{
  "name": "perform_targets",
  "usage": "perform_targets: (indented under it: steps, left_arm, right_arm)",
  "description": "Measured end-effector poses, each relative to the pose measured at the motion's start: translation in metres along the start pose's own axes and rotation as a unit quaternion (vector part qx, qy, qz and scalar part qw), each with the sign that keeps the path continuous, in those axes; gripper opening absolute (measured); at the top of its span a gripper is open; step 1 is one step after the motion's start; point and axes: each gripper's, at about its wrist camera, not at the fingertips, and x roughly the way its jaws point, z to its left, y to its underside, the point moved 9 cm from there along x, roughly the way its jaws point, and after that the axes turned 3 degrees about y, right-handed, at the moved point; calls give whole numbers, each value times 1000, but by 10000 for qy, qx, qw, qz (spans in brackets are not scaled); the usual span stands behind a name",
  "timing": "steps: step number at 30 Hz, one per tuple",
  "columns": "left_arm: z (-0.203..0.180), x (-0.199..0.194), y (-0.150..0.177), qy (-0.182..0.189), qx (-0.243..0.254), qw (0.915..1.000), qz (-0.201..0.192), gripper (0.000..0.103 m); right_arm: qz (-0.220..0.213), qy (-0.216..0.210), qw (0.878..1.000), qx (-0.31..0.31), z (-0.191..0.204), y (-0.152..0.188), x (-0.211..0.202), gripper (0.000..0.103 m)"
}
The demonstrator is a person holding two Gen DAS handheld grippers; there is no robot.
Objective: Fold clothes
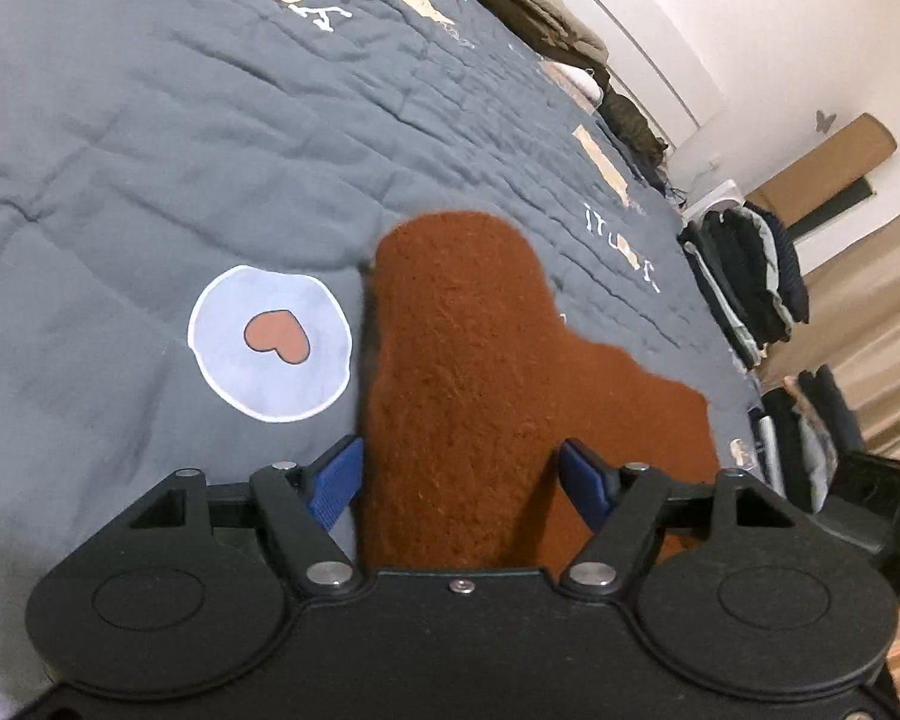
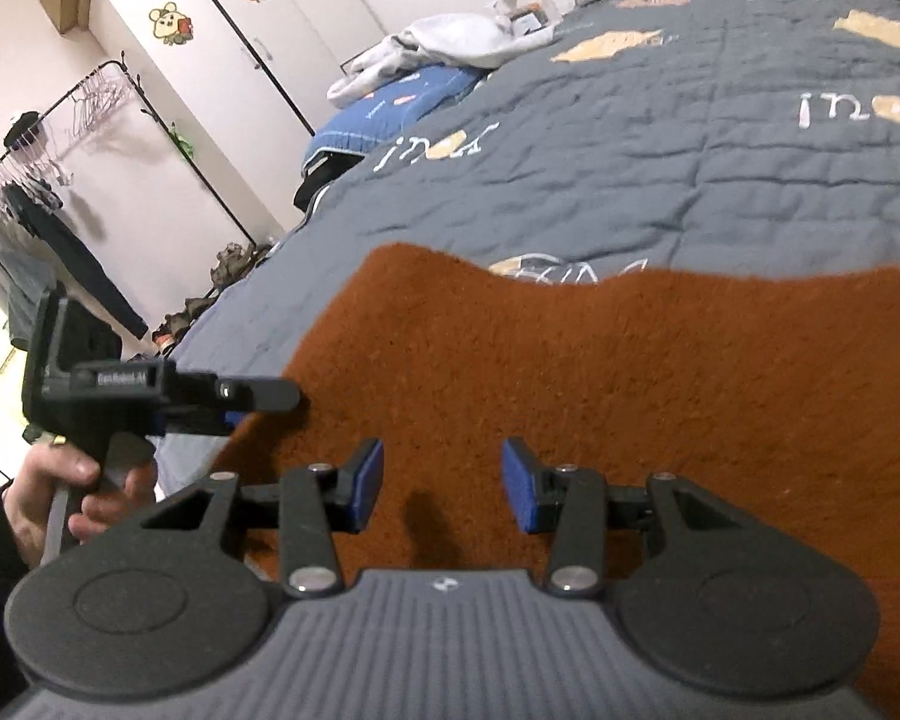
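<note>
A rust-brown fuzzy garment [image 1: 480, 360] lies spread on the grey quilt [image 1: 150, 120] of a bed. One narrow part of it reaches away from me in the left wrist view. My left gripper [image 1: 462, 480] is open, with that part of the garment lying between its blue pads [image 1: 336, 480], which stand at its sides without pinching it. In the right wrist view the garment [image 2: 630, 390] stretches wide across the quilt [image 2: 690, 150]. My right gripper [image 2: 444, 486] hovers open over it with nothing between its fingers. The left gripper [image 2: 270, 399], held by a hand [image 2: 48, 492], sits at the garment's left edge.
Dark folded clothes [image 1: 744, 276] are stacked off the bed's right edge. An olive garment [image 1: 540, 6] lies along the far side. A white hoodie [image 2: 444, 42] and a blue pillow [image 2: 390, 108] sit at the bed's far left corner. A clothes rack [image 2: 60, 180] stands by the wall.
</note>
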Motion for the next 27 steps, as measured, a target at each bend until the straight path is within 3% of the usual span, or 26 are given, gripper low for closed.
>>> perform_targets:
  steps: [7, 13, 14, 15, 16, 18, 22, 23, 25, 27]
  left_arm:
    - [5, 19, -6, 519, -173, 9985, 17, 69]
    - [5, 22, -14, 627, -226, 9977, -145, 68]
    - [5, 22, -15, 619, -200, 9977, -164, 58]
    - [4, 22, -15, 585, -85, 9981, -184, 35]
    - [2, 21, -15, 551, 30, 9983, -203, 28]
    - [-10, 16, -15, 605, 471, 9967, -255, 24]
    - [-39, 2, -12, 716, 1534, 9852, -274, 24]
    - [-40, 3, -10, 687, 1608, 9844, -202, 26]
    - [-34, 6, -9, 535, 1561, 9862, -99, 33]
    - [-16, 13, -12, 495, 1001, 9937, 25, 47]
  right_arm:
    - [-52, -687, 9973, -246, 29, 4, -4, 43]
    - [141, -711, 9971, -251, 33, 15, 3, 43]
    - [184, -699, 9971, -236, 32, 18, 5, 43]
    - [231, -685, 9971, -228, 31, 21, 6, 43]
    - [295, -669, 9970, -236, 30, 24, 8, 43]
    - [426, -663, 9965, -262, 29, 30, 9, 43]
    - [520, -695, 9957, -324, 28, 36, 8, 43]
    - [543, -704, 9955, -318, 28, 37, 7, 43]
    - [563, -705, 9953, -340, 28, 39, 7, 43]
    - [560, -681, 9954, -388, 29, 40, 6, 43]
